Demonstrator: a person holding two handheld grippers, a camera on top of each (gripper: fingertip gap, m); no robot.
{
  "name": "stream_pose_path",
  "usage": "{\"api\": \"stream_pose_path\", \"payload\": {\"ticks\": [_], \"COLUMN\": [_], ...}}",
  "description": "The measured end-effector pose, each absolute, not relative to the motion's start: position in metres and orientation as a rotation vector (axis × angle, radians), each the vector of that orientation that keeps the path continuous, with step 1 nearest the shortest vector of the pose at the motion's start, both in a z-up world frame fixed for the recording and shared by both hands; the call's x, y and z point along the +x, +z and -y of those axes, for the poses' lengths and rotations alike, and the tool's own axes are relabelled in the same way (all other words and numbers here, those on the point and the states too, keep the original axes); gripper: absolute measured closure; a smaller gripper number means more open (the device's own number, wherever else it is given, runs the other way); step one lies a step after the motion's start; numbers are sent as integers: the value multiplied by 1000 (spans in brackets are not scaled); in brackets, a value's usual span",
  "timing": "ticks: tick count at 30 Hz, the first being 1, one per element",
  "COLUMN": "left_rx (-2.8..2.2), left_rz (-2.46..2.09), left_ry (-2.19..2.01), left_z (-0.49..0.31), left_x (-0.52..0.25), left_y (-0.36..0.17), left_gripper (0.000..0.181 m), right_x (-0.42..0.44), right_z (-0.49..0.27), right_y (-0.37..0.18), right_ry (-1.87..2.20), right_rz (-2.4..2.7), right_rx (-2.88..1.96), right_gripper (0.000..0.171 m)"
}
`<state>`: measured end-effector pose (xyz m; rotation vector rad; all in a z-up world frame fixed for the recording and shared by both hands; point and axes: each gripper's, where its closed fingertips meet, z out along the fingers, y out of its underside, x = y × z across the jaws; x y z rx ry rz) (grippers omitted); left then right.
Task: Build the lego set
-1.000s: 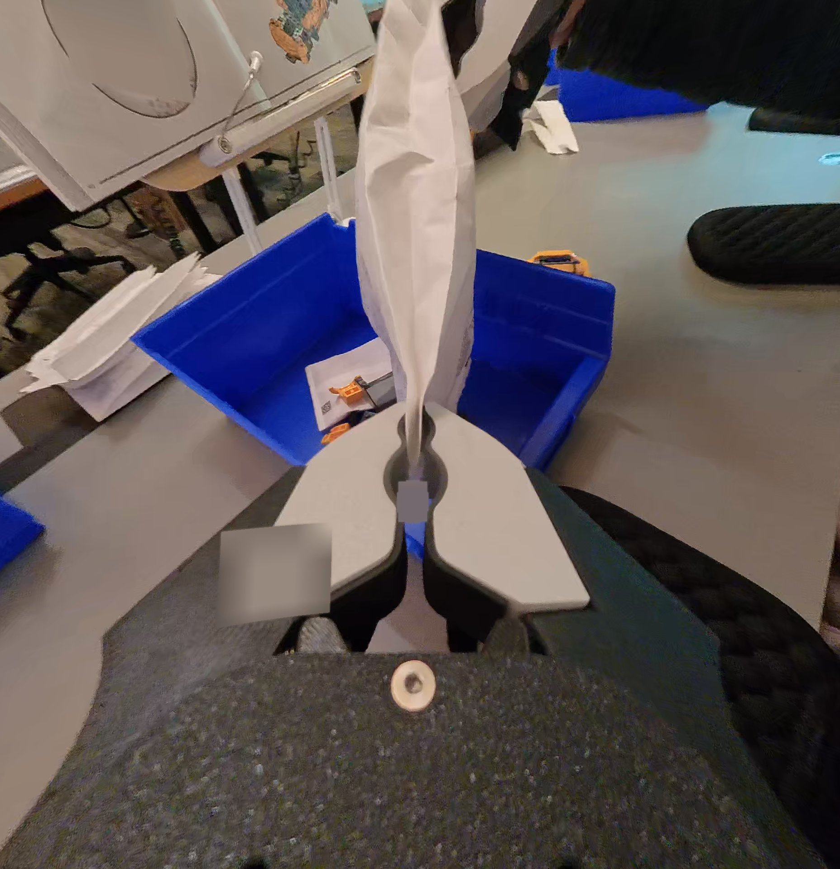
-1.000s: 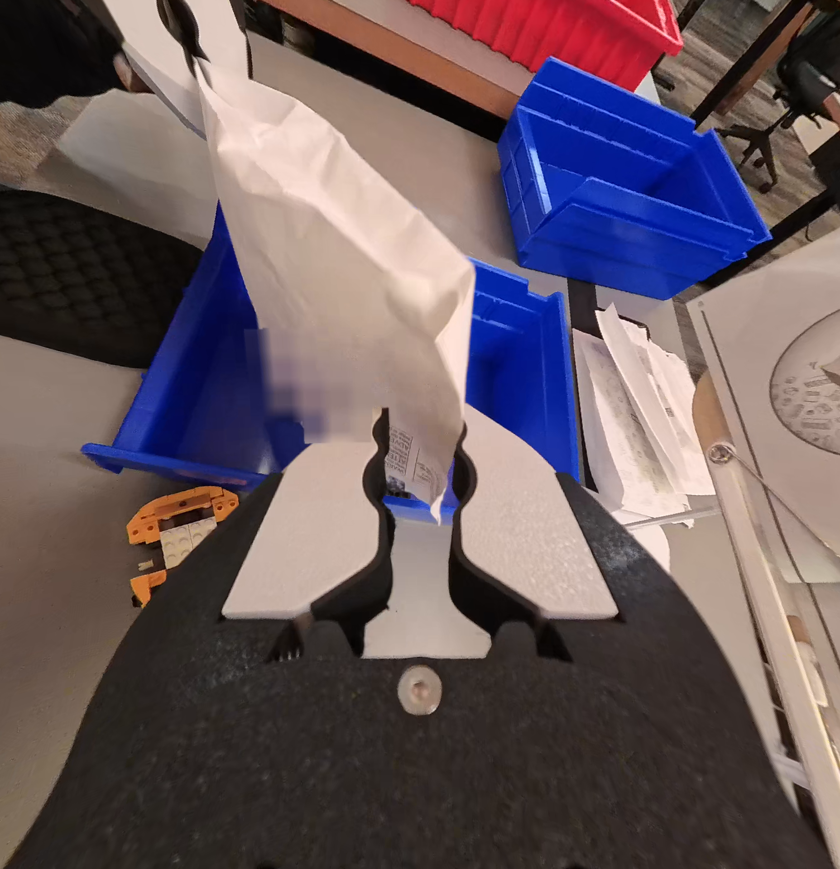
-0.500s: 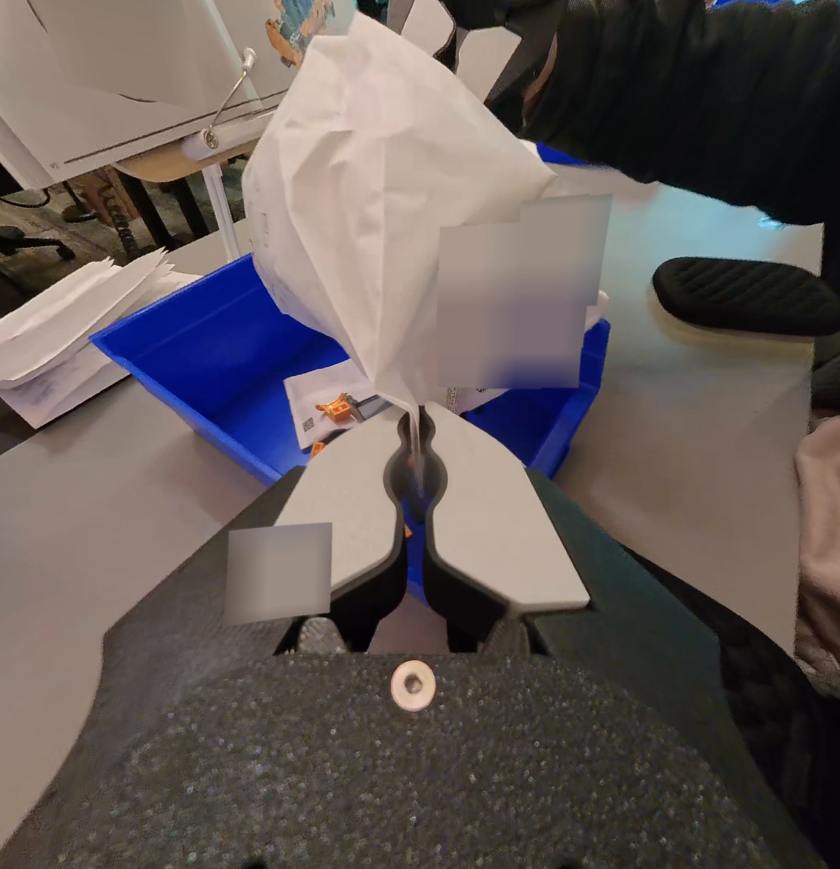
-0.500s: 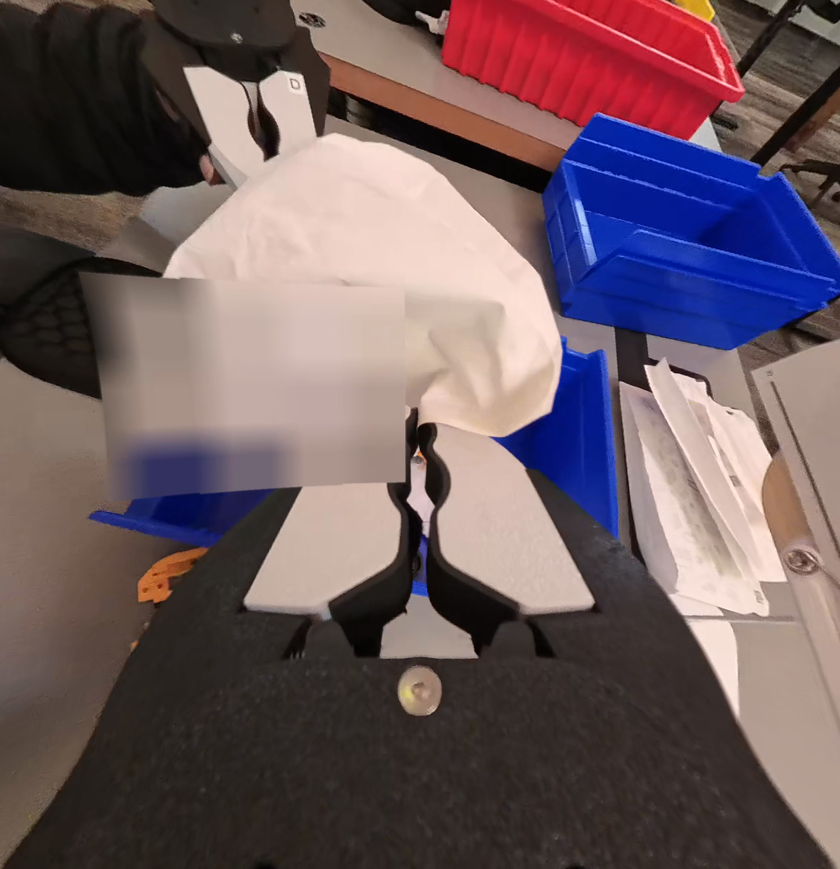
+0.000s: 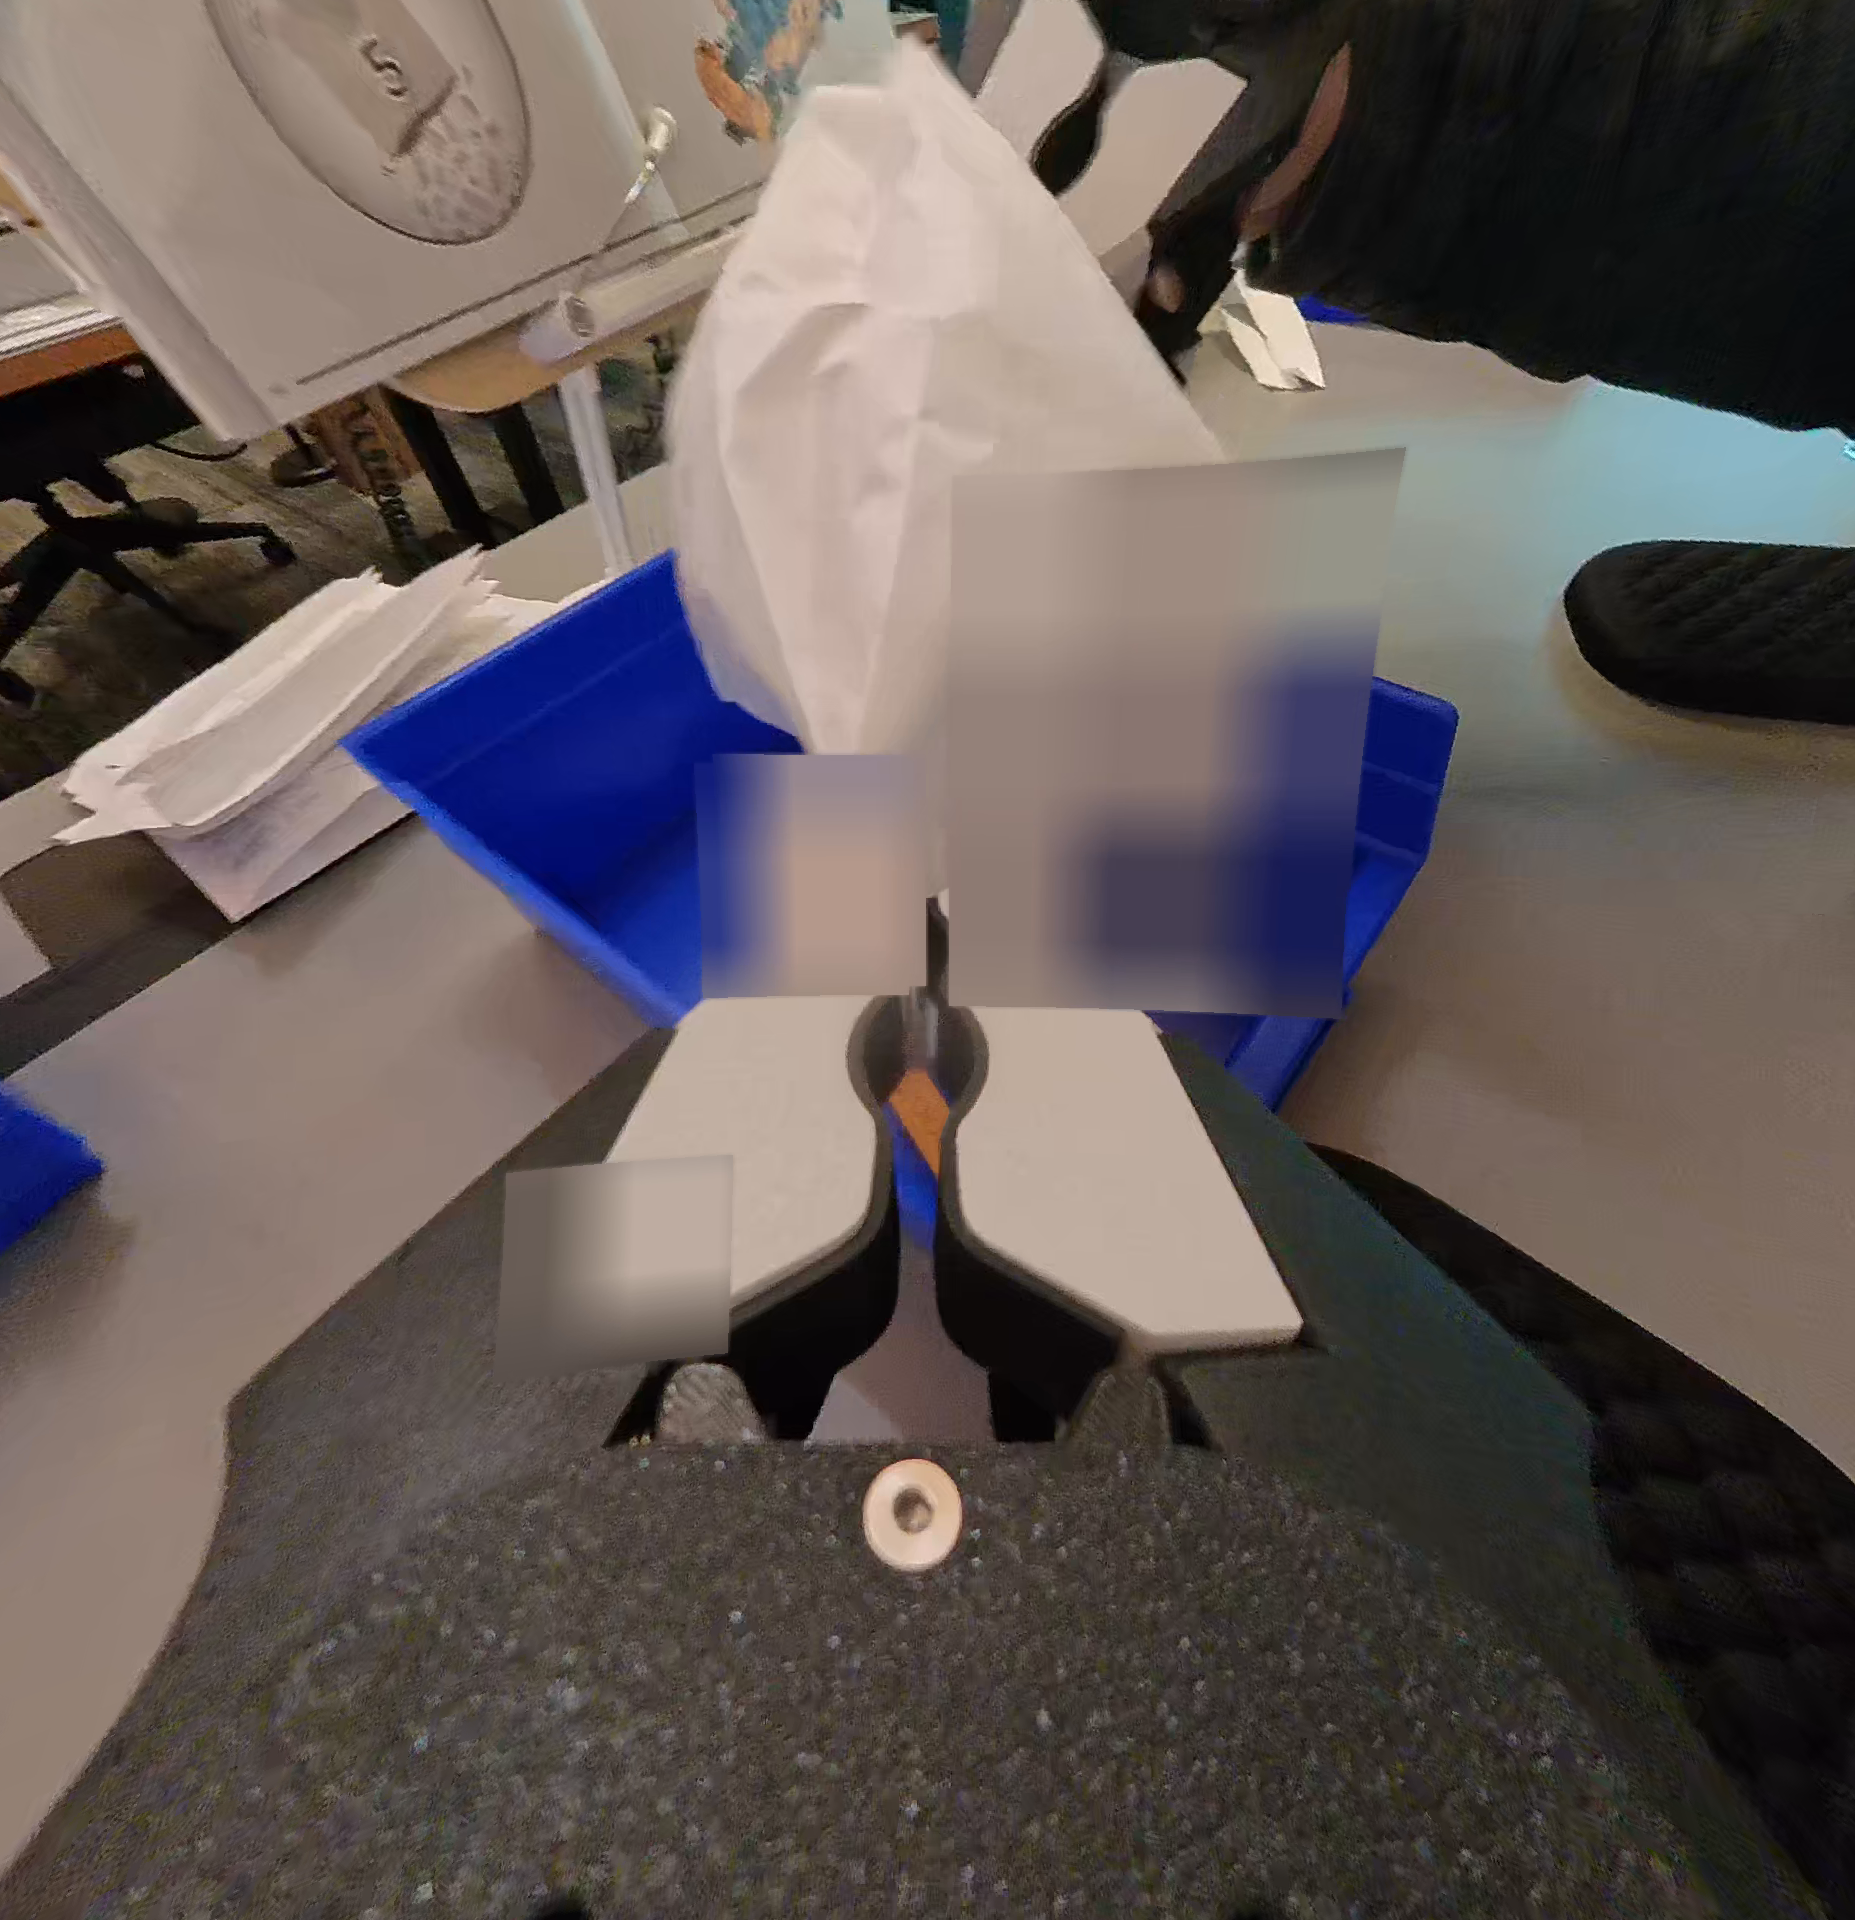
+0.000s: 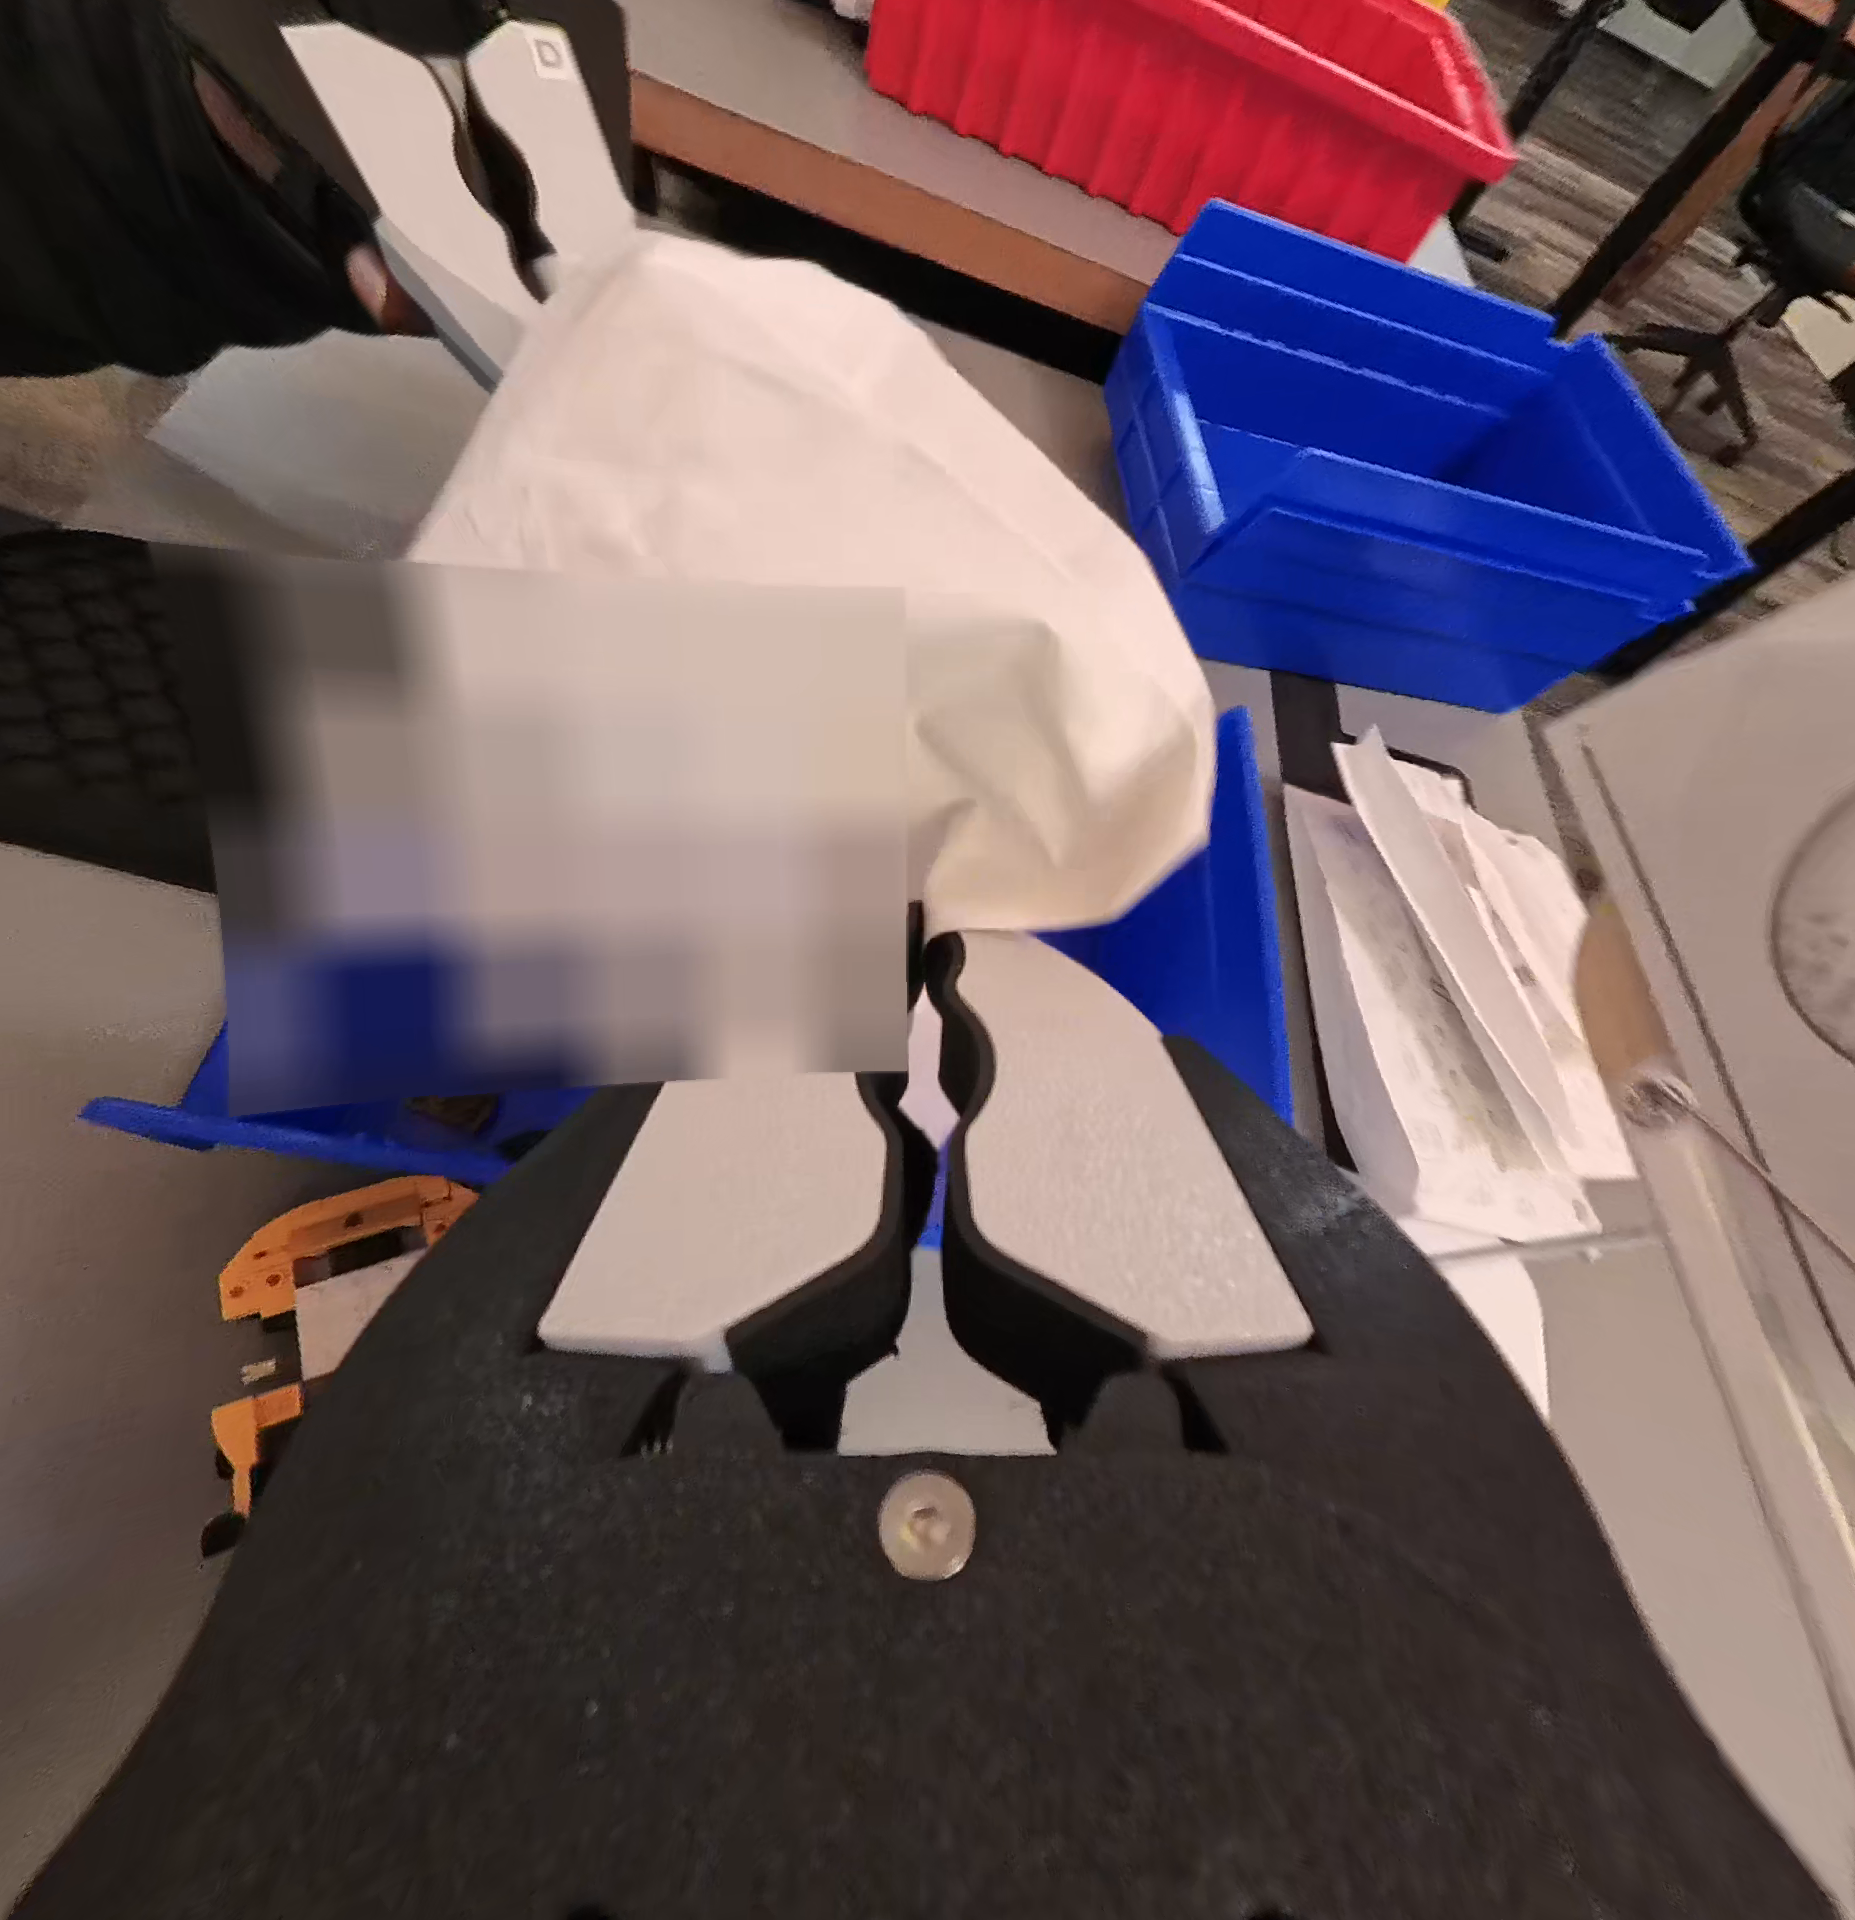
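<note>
Left wrist view: the left gripper (image 5: 918, 1023) is seen with jaws closed down to a thin slit, a corner of the white paper bag (image 5: 881, 416) pinched at the tips; tips partly hidden by a blur patch. The bag is held up above the blue bin (image 5: 580, 790), which sits on the grey table (image 5: 1588, 1039). An orange lego piece (image 5: 921, 1117) is glimpsed through the gap between the fingers; what it rests on cannot be told. A stack of white papers (image 5: 258, 748) is seen left of the bin. The right gripper (image 5: 1048, 135) is visible at the far top edge of the bag, held by a dark-sleeved arm (image 5: 1588, 187). Right wrist view: the right gripper (image 6: 928, 956) is shown with jaws nearly together, clamped on the bag's (image 6: 798, 499) near edge. The bag is stretched across to the left gripper (image 6: 497, 197) at its far corner, over the same bin (image 6: 1229, 935). Orange and white lego parts (image 6: 320, 1278) are lying on the table (image 6: 71, 1299) just beside the bin's near wall. Stacked blue bins (image 6: 1422, 457) and a red bin (image 6: 1162, 94) are set well behind.
</note>
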<state>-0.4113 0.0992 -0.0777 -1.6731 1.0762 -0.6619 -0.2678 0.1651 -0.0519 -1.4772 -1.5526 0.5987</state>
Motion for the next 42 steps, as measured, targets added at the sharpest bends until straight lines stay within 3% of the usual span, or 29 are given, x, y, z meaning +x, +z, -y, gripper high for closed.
{"api": "stream_pose_path", "payload": {"ticks": [12, 15, 28, 38, 42], "left_rx": [-1648, -1639, -1630, -1525, -1569], "left_rz": [-1091, -1052, -1092, -1125, -1064], "left_ry": [-642, -686, -587, -512, -572], "left_z": [-100, -96, -94, -86, -83], "left_x": [-403, -416, -413, -411, -426], "left_y": [-66, -58, -46, -31, -34], "left_gripper": [181, 174, 180, 181, 171], "right_x": [-258, -231, -206, -200, -195], "right_z": [-155, -166, -139, -114, -98], "right_y": [-48, -33, -17, -5, 7], "right_ry": [582, 593, 674, 570, 405], "right_rz": [1479, 1369, 1328, 1338, 1316], "right_rx": [-1463, -1491, -1455, -1359, -1283], "right_gripper": [171, 171, 171, 171, 171]}}
